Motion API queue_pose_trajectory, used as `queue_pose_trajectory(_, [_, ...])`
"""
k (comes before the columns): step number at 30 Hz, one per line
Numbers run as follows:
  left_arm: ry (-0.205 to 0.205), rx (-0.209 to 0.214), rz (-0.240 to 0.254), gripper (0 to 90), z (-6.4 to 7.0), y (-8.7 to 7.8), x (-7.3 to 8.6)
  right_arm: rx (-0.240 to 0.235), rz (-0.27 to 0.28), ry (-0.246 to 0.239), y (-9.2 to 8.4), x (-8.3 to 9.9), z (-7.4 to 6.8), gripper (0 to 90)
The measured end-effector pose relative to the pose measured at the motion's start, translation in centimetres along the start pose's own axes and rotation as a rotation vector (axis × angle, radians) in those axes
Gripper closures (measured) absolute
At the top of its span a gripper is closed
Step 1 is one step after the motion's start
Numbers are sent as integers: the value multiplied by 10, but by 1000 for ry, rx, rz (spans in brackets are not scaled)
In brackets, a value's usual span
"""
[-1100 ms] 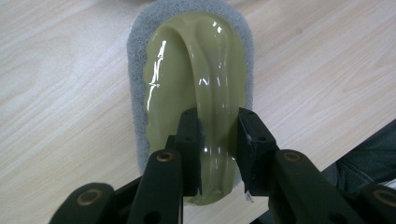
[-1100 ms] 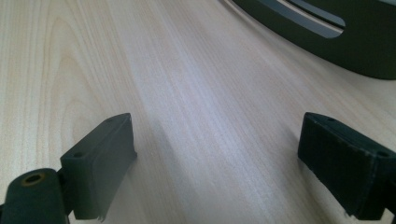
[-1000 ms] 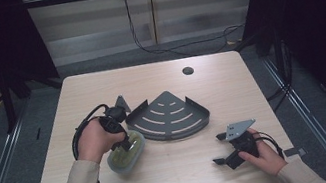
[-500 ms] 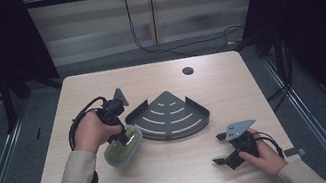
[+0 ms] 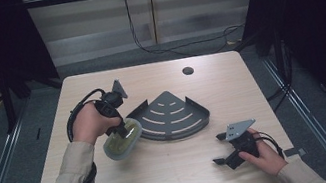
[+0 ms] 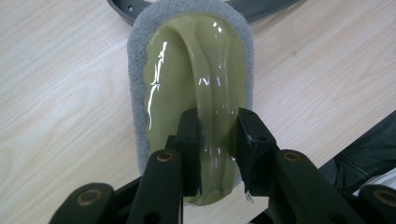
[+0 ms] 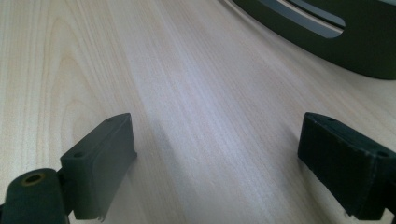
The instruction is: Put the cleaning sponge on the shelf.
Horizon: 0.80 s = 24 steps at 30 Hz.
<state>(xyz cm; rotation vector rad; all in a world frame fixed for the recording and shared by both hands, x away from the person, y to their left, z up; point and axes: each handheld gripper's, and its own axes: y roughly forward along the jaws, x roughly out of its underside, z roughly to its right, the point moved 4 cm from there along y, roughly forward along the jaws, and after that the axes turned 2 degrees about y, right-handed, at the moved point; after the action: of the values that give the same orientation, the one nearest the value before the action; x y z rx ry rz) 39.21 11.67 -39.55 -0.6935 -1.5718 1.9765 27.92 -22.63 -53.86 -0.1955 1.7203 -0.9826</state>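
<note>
**Two claws, one scrubber on the move**

Two claws are working at the pale wooden surface (image 5: 176, 180), and just one of them is carrying anything. The left claw (image 6: 218, 140) is clamping the raised ridge handle of an olive-green, glossy plastic scrubber with a grey sponge pad underneath (image 5: 120, 140), its black jaws pressing on either side of that ridge. From the high view, the person's left hand (image 5: 88, 125) is holding the scrubber tilted, just beside the left edge of the dark grey, fan-shaped metal corner shelf with curved slots (image 5: 173, 115); I cannot tell whether the pad is touching the wood.

The right claw (image 5: 224, 149) is resting near the front right of the surface, well apart from the shelf, and its jaws are standing wide apart with nothing between them, bare wood showing in the gap.

By my judgement the scrubber is going to handle as a light thing. The shiny plastic top looks stiff and slippery, so a pinch on its rounded flanks could slide off; the narrow central ridge is the sensible place to take hold, and that is where the jaws are sitting. The sponge edge (image 6: 135, 93) looks soft and would squash rather than give a firm hold.
</note>
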Motion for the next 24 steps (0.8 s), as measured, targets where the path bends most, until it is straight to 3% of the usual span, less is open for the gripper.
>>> queue_pose_trajectory(10, [29, 12, 16, 722, -1, -6, -14, 1, 0, 0, 0, 0, 0, 103])
queue_pose_trajectory(24, [71, -13, 21, 721, -2, -11, -32, 0, 0, 0, 0, 0, 0, 103])
